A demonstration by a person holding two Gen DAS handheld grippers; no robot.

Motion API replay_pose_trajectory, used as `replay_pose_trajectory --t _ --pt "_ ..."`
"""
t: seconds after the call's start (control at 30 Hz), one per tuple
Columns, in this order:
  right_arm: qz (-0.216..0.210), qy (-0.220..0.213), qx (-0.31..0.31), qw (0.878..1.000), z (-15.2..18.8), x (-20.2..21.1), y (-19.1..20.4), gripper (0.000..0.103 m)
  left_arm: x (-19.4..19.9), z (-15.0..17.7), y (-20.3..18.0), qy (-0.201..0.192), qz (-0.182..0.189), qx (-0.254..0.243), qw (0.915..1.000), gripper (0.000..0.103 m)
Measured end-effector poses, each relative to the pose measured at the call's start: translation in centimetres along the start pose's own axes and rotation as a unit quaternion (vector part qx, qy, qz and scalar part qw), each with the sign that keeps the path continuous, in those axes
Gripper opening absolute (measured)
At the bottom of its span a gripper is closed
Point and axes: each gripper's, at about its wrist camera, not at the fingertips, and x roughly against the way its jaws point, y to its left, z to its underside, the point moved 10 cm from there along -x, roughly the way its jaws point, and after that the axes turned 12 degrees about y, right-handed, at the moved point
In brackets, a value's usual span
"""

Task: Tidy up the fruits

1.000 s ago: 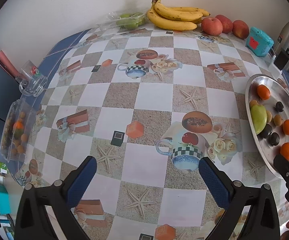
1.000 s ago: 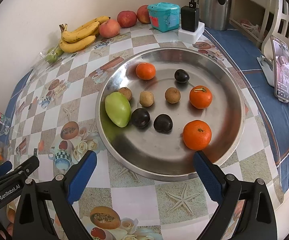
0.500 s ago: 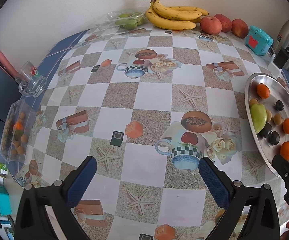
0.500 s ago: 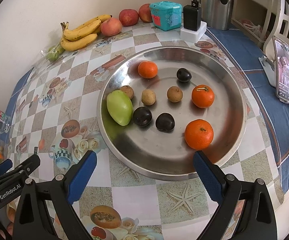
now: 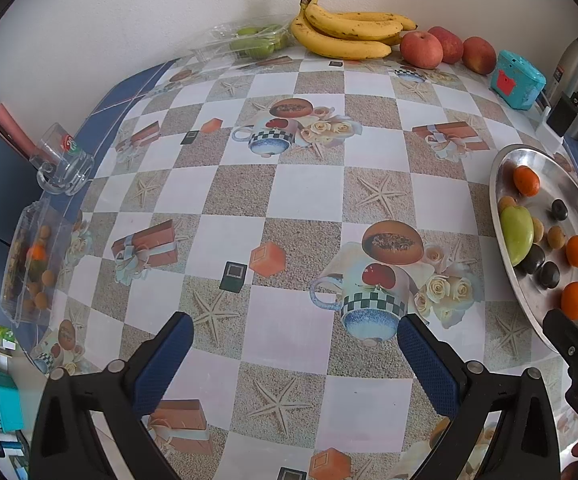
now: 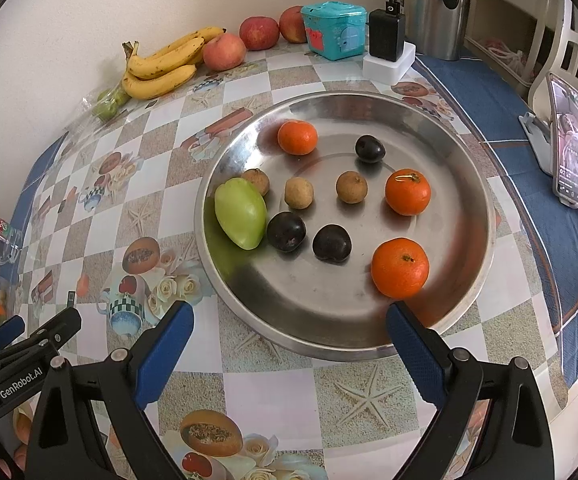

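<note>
A round steel tray [image 6: 469,168] holds a green mango [image 6: 240,213], three oranges, nearest one [image 6: 399,268], three dark plums [image 6: 286,231] and three small brown fruits [image 6: 298,193]. My right gripper [image 6: 289,344] hovers open over the tray's near rim, empty. Far to the left, my left gripper [image 5: 295,356] stands open over the bare checked tablecloth, holding nothing; the tray [image 5: 505,168] lies to its right. Bananas [image 5: 345,34] and three apples [image 5: 421,50] line the back wall.
A clear box of green fruit [image 5: 255,40] sits beside the bananas. A teal box [image 6: 335,29], charger [image 6: 387,34] and kettle [image 6: 435,8] stand behind the tray. A phone on a stand [image 6: 567,148] is at the right. A glass mug [image 5: 63,162] and plastic fruit tray [image 5: 29,256] sit at the left edge.
Both grippers drifted slightly; the right one eased a little closer to the tray. Nothing was picked up or moved.
</note>
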Motion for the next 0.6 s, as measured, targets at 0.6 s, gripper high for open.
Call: replay_pose_trajectory --t 0.6 --pt "0.001 0.003 0.001 1.0 0.06 -0.21 0.03 0.097 -0.04 0.03 -0.06 0.001 0.0 0.0 1.0 0.103"
